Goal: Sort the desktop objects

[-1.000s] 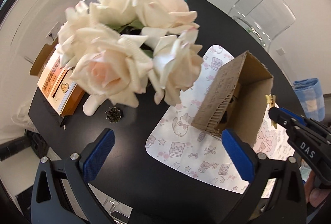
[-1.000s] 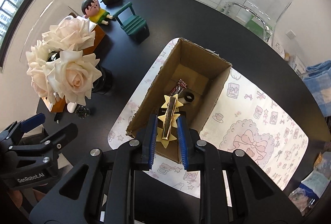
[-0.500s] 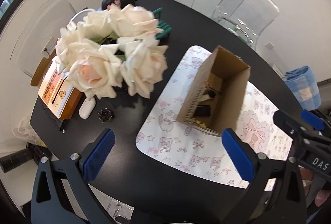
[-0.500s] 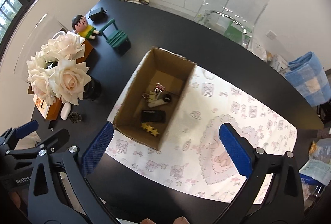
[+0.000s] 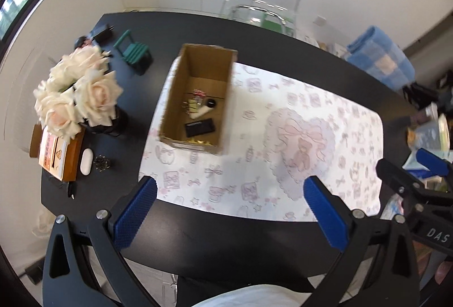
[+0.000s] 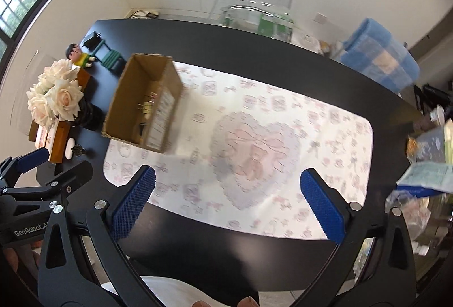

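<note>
Cardboard box (image 5: pixel 198 100) on your mat holds several small items; both tools (image 5: pixel 229 210) (image 6: pixel 226 203) gape empty; left tabletop (image 5: pixel 226 35) clutter remains.

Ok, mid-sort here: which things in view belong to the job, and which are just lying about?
Job:
cardboard box on the patterned mat
items inside it: black card, gold star clip, binder clips
white case and dark clip, possibly unsorted

Lying about:
roses
green toy chair
figurine
blue towel
</note>
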Tool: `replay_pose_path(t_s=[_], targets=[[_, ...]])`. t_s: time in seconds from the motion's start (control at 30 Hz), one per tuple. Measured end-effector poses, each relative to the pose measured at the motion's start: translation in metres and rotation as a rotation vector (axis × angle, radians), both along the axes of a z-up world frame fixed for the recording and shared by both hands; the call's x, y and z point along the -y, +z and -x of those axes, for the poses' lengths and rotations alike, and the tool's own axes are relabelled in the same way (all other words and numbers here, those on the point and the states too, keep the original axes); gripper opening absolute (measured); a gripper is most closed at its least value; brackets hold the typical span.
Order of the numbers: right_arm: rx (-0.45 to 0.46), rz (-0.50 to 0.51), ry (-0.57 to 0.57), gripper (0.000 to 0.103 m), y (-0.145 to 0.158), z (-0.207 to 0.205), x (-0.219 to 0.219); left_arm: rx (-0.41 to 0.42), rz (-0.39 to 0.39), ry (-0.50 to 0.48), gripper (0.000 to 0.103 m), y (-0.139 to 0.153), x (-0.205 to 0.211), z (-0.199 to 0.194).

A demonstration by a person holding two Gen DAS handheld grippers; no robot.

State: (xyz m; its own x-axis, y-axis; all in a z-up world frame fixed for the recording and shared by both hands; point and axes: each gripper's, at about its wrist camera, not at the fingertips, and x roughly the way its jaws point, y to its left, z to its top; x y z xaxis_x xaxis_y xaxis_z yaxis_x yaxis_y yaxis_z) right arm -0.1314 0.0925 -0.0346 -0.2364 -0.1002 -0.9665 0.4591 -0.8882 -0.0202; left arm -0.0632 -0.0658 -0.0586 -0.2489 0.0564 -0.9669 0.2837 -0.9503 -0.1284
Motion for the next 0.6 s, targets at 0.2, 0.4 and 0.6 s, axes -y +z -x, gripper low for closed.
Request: replay_pose_path(t_s=[0.2, 0.4, 0.6], targets=[[0.006, 0.017, -0.133, 0.103, 0.007, -0.009, -0.088, -0.017, 0.042, -0.133, 0.103, 0.016, -0.069, 0.004], [0.01, 0.013, -0.218, 0.103, 0.012, -0.02, -0.148, -0.006, 0.067, -0.218, 0.103, 0.017, -0.117, -0.003], [0.01, 0.003, -0.255, 0.103, 0.011, -0.033, -0.167, -0.002, 0.055, -0.25, 0.103, 0.013, -0.129, -0.011]])
